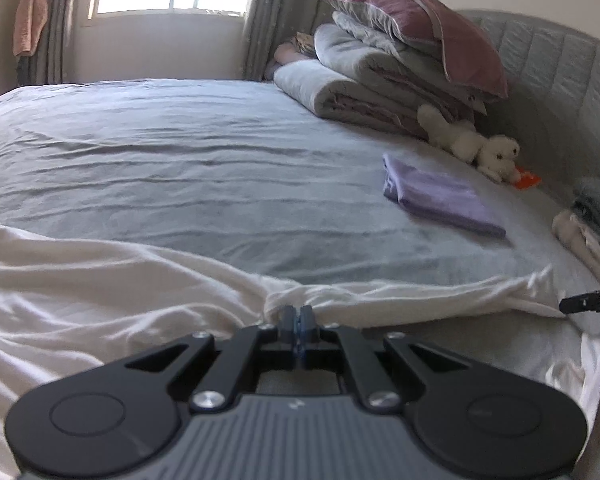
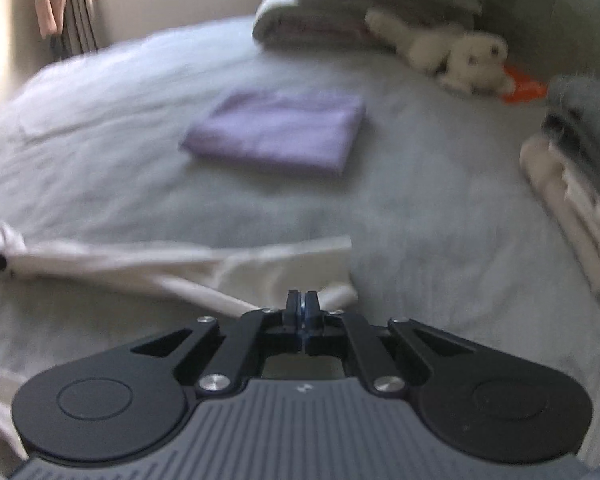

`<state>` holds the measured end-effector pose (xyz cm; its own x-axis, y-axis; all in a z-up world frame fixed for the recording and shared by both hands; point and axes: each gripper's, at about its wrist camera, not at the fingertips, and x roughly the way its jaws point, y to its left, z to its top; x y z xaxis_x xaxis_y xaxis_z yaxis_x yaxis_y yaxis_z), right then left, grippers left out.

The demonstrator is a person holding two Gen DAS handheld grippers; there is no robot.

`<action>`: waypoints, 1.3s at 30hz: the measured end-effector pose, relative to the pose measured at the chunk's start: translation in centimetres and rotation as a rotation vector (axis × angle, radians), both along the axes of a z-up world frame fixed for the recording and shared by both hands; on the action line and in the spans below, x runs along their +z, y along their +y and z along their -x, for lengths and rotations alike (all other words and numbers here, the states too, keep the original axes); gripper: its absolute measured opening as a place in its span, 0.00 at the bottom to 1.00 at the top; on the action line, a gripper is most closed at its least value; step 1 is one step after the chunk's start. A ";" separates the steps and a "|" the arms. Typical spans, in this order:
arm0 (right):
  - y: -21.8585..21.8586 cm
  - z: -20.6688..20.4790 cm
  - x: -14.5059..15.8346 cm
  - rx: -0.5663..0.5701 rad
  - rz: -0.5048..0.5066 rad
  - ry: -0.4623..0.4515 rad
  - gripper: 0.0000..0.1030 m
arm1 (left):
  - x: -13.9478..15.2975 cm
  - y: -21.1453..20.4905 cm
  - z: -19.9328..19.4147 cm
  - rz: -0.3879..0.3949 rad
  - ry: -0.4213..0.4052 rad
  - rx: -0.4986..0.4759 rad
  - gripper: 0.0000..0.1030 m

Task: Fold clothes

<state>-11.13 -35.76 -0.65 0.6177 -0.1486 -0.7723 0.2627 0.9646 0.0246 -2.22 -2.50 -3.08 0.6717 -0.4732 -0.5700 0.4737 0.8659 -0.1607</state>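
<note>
Item: rumpled white cotton garment [image 1: 100, 280] on the grey bed [image 1: 180, 152], my left tongs [image 1: 297, 314] and right tongs [image 2: 301, 300] each pinching its edge; I'd keep it taut, level.

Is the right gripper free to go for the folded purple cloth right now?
Probably not yet: the right gripper is shut on the white garment. The bed between it and the purple cloth looks bare.

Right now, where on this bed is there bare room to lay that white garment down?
The broad grey sheet left of the folded purple cloth, toward the window, is bare. The headboard side is crowded: stacked bedding, stuffed toy and a folded pile. Both hand-held grippers grip the white garment.
</note>
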 end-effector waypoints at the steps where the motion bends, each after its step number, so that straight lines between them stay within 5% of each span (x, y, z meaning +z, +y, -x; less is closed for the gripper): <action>1: -0.2 -0.1 -0.2 0.002 -0.009 0.017 0.02 | -0.1 0.0 0.1 -0.009 0.004 -0.008 0.01; 6: -1.4 0.1 -0.1 -0.007 -0.103 0.029 0.15 | -0.3 0.4 0.4 -0.041 0.018 -0.064 0.02; 9: -2.3 0.0 0.4 -0.043 -0.169 -0.014 0.35 | -0.1 0.9 0.4 -0.029 0.027 -0.087 0.03; 14: -2.6 -1.1 1.3 -0.064 -0.261 -0.085 0.36 | 0.8 1.4 0.2 0.014 -0.015 -0.106 0.09; 17: -2.5 -1.9 1.8 -0.066 -0.313 -0.121 0.36 | 1.1 1.0 0.3 0.018 -0.053 -0.125 0.24; 19: -2.1 -2.4 2.0 -0.063 -0.340 -0.130 0.36 | 1.3 0.5 0.3 0.016 -0.085 -0.138 0.36; 24: -0.9 -4.0 1.4 -0.049 -0.412 -0.091 0.36 | 1.0 -0.7 0.0 0.011 -0.097 -0.184 0.44; 29: -0.5 -4.7 -0.1 -0.091 -0.432 -0.005 0.36 | -0.3 -1.8 -0.4 -0.059 -0.057 -0.197 0.41; 32: -1.1 -4.5 -0.4 -0.135 -0.435 -0.020 0.31 | -0.2 -1.6 -0.6 -0.055 -0.045 -0.177 0.20; 34: -1.4 -4.6 -0.7 -0.170 -0.432 -0.035 0.22 | -0.1 -1.4 -0.7 -0.050 -0.031 -0.160 0.08; 37: -1.7 -5.2 -1.2 -0.204 -0.406 -0.044 0.04 | -0.2 -1.4 -0.9 -0.036 -0.018 -0.144 0.04; 39: -1.7 -5.6 -1.2 -0.217 -0.389 -0.063 0.01 | 0.0 -1.3 -0.9 -0.030 -0.027 -0.133 0.03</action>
